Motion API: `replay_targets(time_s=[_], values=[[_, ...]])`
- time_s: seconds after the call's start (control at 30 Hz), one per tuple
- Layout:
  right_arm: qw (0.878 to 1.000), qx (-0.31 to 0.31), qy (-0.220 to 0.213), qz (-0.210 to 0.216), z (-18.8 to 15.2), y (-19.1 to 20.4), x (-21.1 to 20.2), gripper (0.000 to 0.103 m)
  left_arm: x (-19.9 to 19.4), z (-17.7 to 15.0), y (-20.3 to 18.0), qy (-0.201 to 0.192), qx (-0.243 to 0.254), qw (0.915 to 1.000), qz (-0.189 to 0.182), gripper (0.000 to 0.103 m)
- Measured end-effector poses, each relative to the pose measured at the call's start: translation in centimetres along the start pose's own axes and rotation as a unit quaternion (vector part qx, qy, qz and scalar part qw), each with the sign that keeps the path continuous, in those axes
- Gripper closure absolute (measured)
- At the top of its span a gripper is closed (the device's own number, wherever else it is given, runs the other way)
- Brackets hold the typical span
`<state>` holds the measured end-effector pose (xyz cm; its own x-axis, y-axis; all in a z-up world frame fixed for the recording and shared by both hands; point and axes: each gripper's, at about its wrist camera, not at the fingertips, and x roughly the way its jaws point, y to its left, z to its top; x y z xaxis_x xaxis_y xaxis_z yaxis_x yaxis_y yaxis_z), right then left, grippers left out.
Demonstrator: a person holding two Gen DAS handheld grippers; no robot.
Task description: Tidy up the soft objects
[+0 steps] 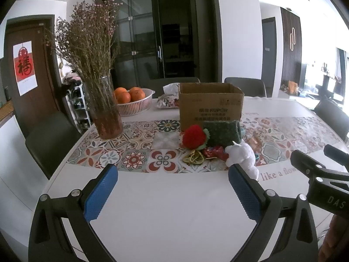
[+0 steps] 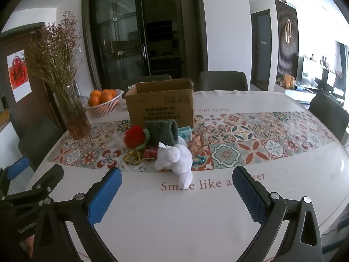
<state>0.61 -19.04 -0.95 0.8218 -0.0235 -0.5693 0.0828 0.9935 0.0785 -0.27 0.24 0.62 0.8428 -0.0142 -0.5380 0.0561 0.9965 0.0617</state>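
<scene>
A white plush toy (image 2: 175, 159) lies on the table in front of an open cardboard box (image 2: 161, 107). Behind it sit a red pompom strawberry (image 2: 134, 138) and a green knitted piece (image 2: 162, 133). In the left wrist view the plush (image 1: 242, 155), the strawberry (image 1: 194, 138), the green piece (image 1: 222, 134) and the box (image 1: 210, 107) stand ahead. My left gripper (image 1: 173, 194) is open and empty, short of the pile. My right gripper (image 2: 176, 194) is open and empty, just short of the plush.
A glass vase of dried flowers (image 1: 104, 113) and a basket of oranges (image 1: 133, 102) stand at the back left. Small trinkets (image 2: 133, 158), a carabiner (image 2: 199, 160) and a tissue pack (image 2: 185, 132) lie around the pile. Chairs (image 2: 222, 83) surround the table.
</scene>
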Motion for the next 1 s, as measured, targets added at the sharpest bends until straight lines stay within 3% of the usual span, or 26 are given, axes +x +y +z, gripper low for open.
replay_targets(time_s=[1.0], values=[[1.000, 0.001, 0.003, 0.001, 0.01, 0.02, 0.17, 0.000, 0.15, -0.32, -0.13, 0.004, 0.001, 1.0000, -0.002, 0.000]])
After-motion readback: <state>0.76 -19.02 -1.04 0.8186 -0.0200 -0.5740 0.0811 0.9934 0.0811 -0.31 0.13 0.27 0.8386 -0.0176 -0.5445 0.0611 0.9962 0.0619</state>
